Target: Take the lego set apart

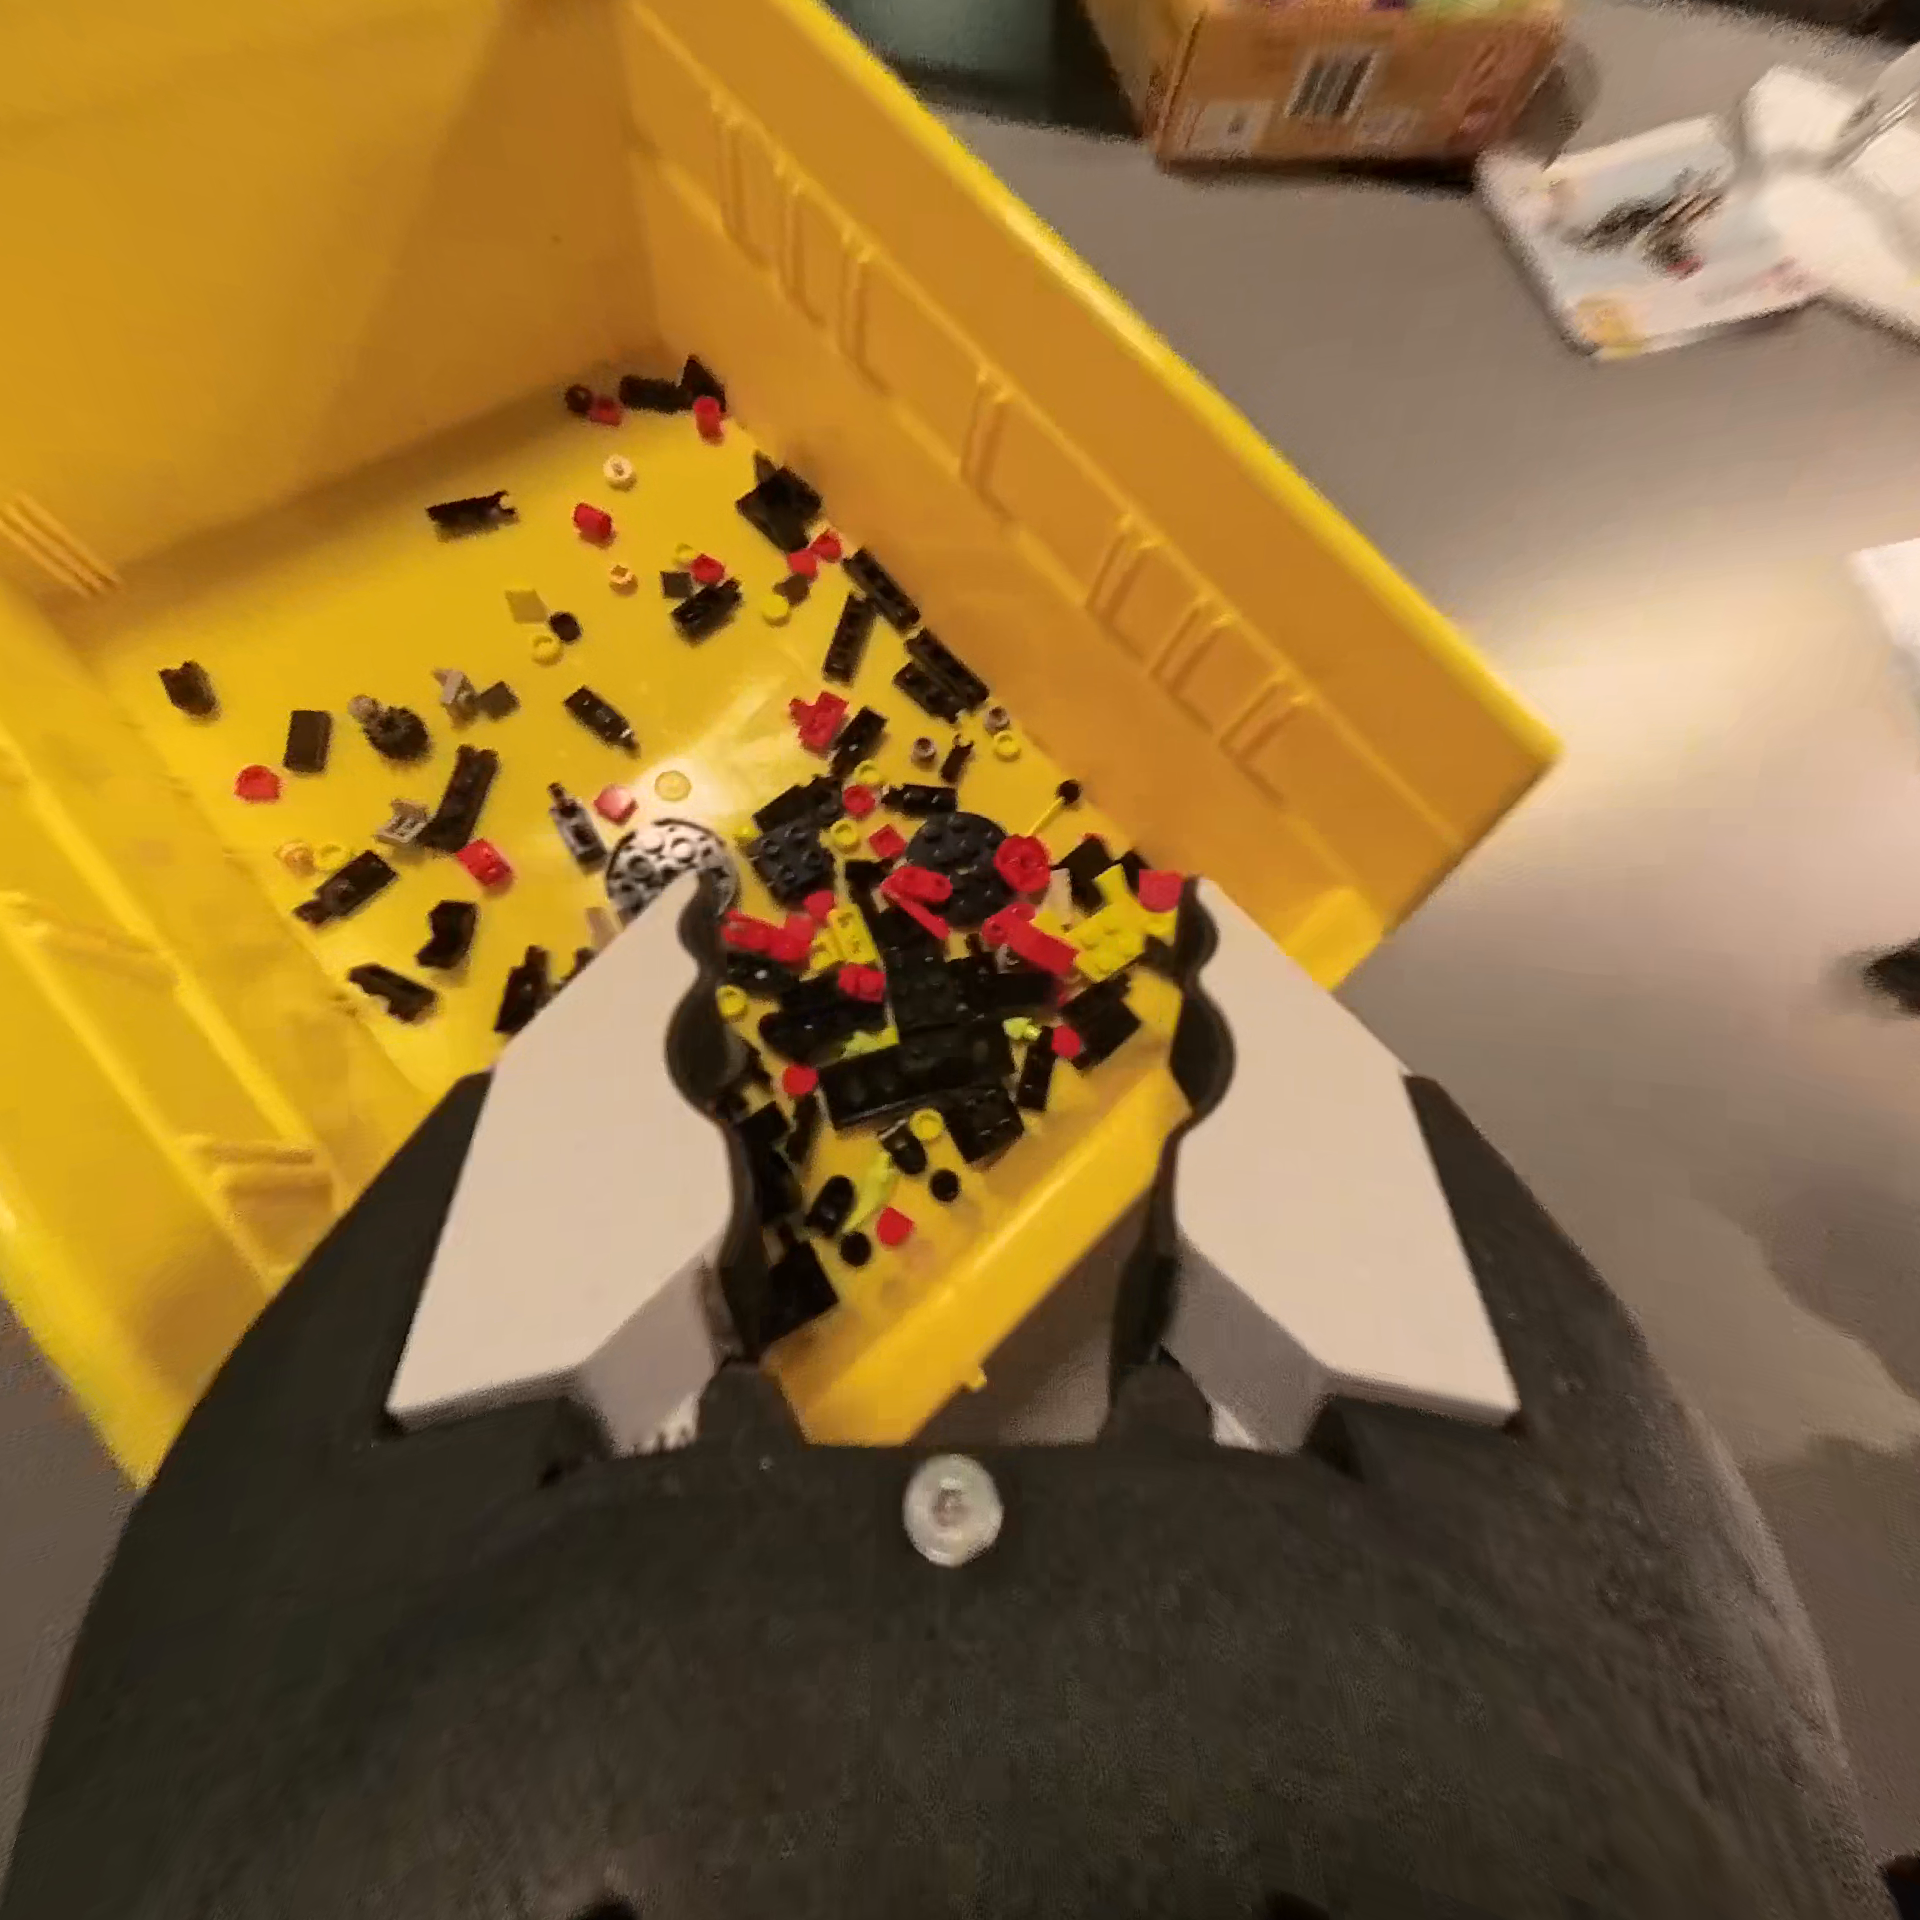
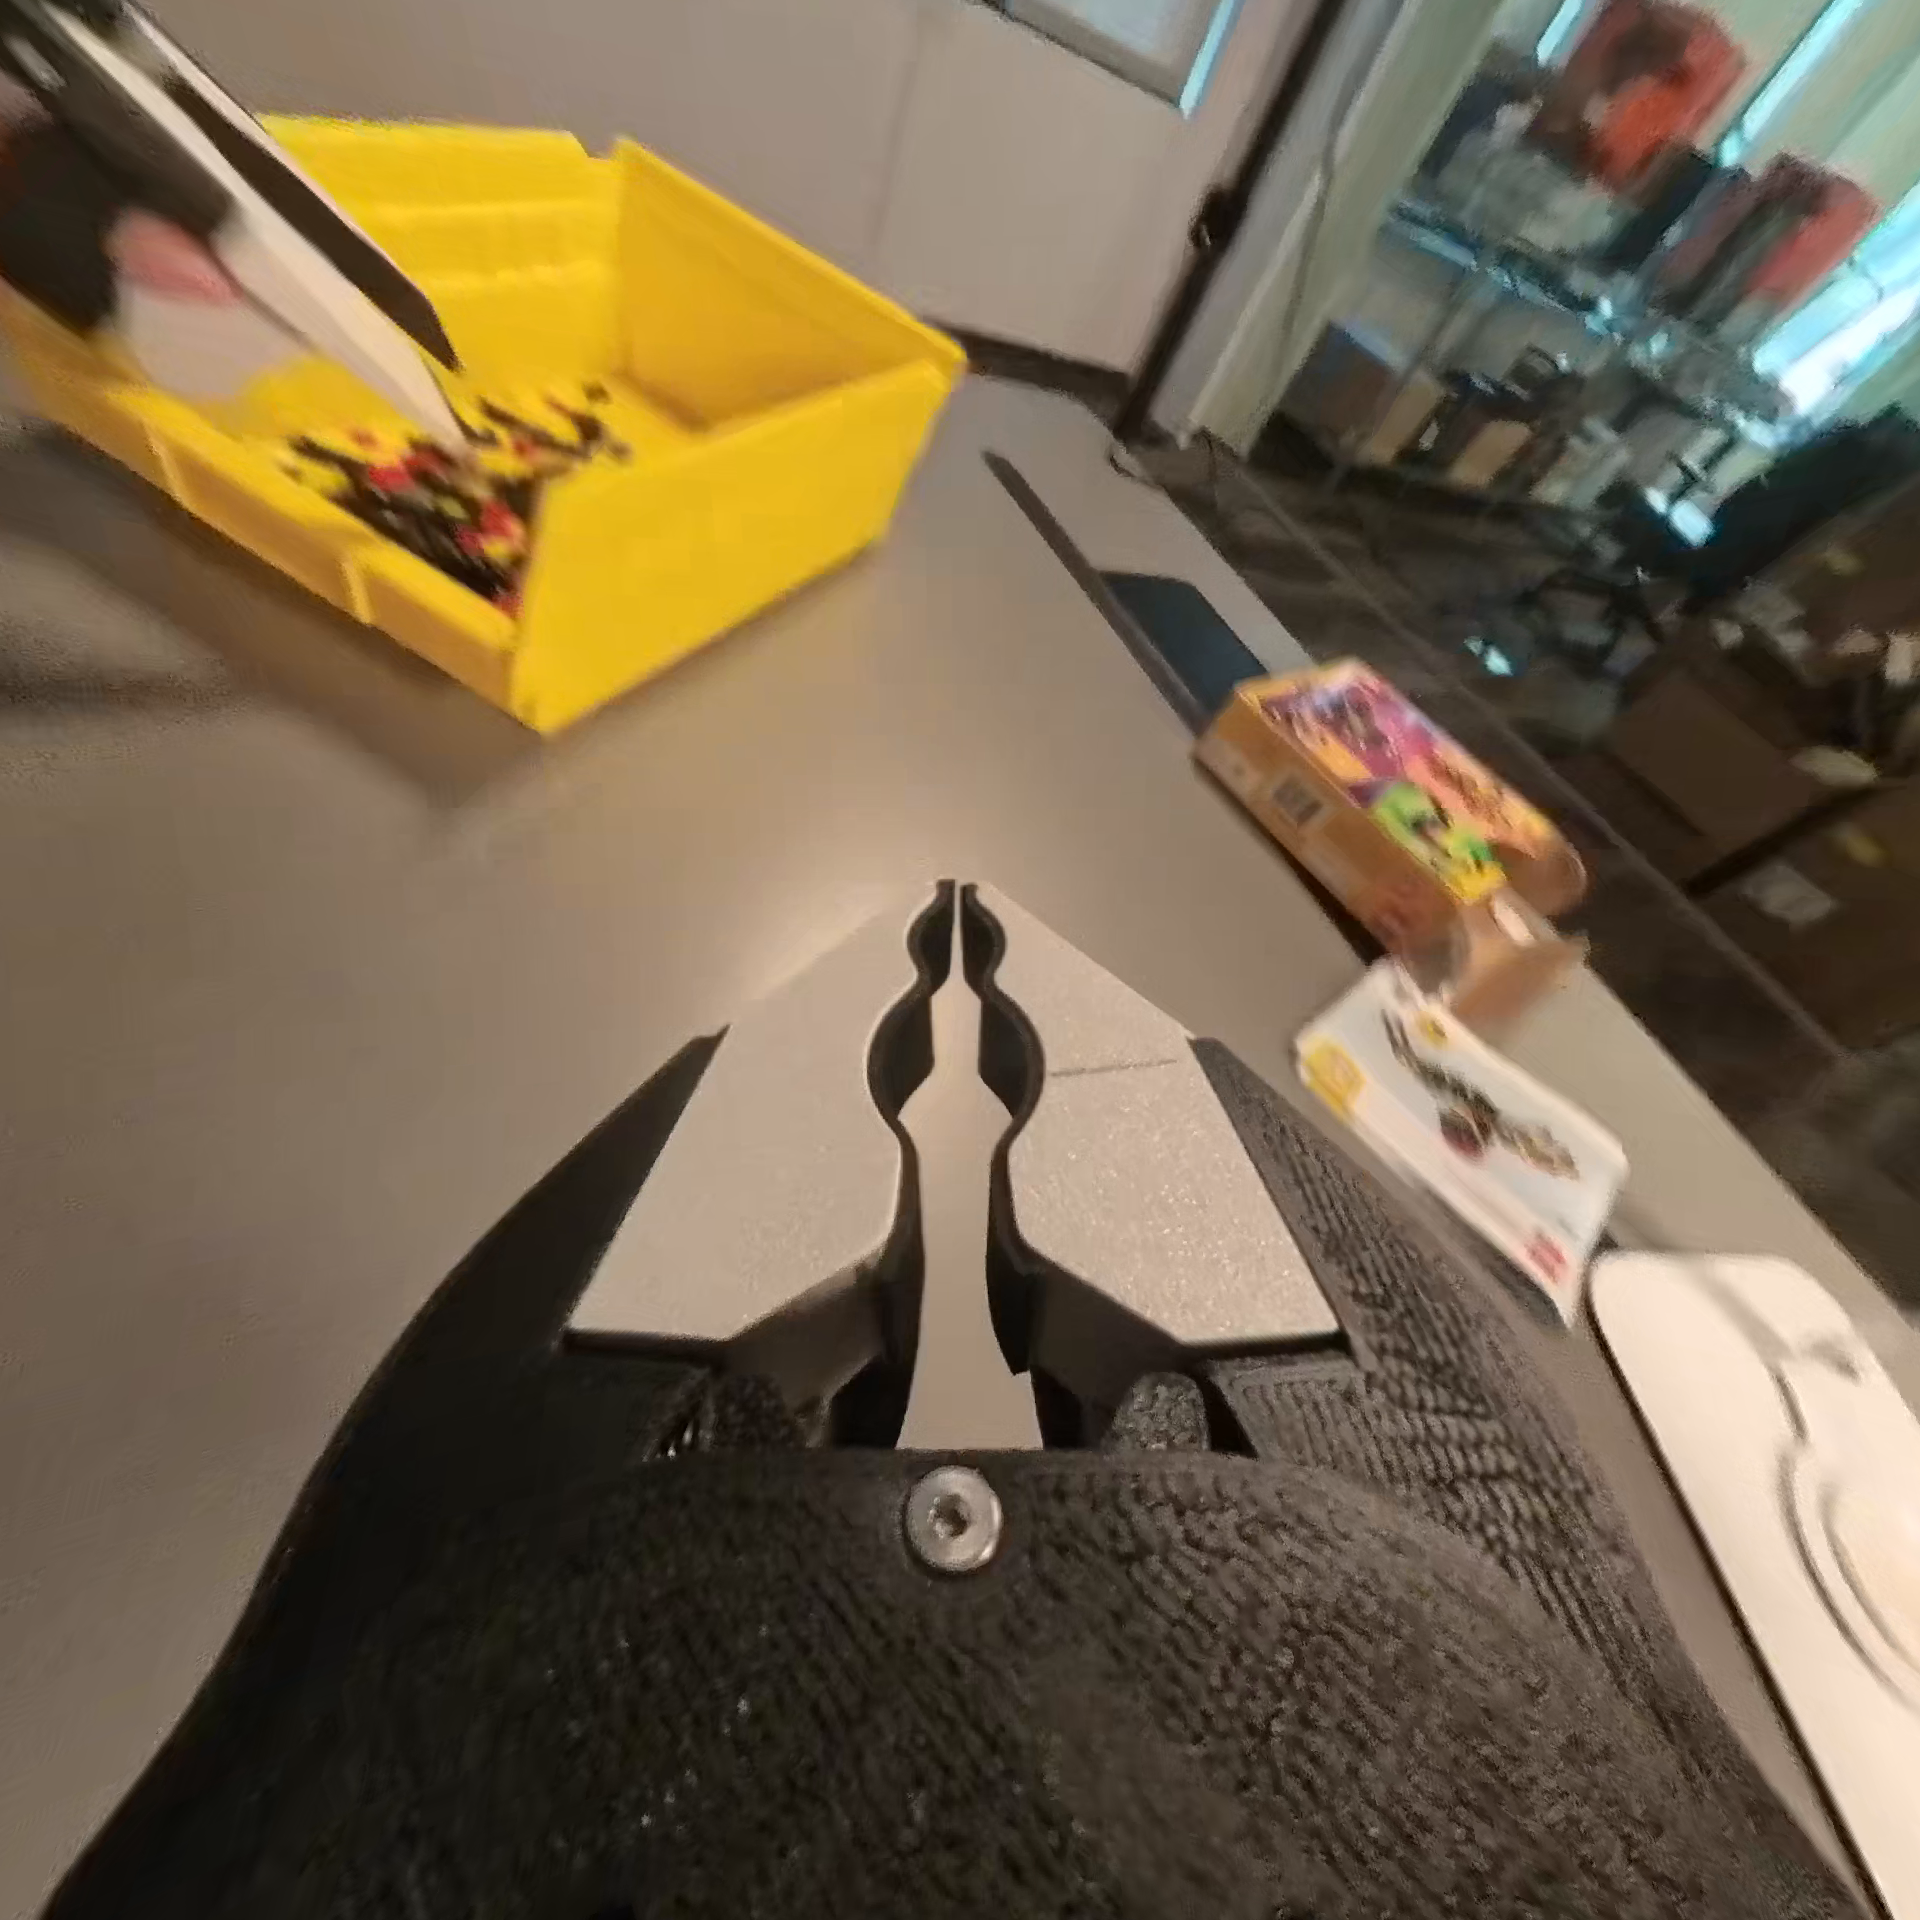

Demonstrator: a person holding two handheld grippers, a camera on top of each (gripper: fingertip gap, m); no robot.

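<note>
Grey and smooth, the table [image 2: 312, 935] carries everything you work with. Your left gripper [image 1: 945, 904] hangs over the near corner of the yellow bin [image 1: 1195, 582], its jaws spread wide and holding nothing; between and just beyond them lies the thickest heap of loose lego pieces [image 1: 935, 997], black, red and yellow, with more scattered farther along the bin floor. Your right gripper [image 2: 957, 896] hovers above bare table with its jaws nearly touching at the tips, nothing between them. To the right of those jaws lie a booklet [image 2: 1455, 1132] and a cardboard box [image 2: 1382, 790].
</note>
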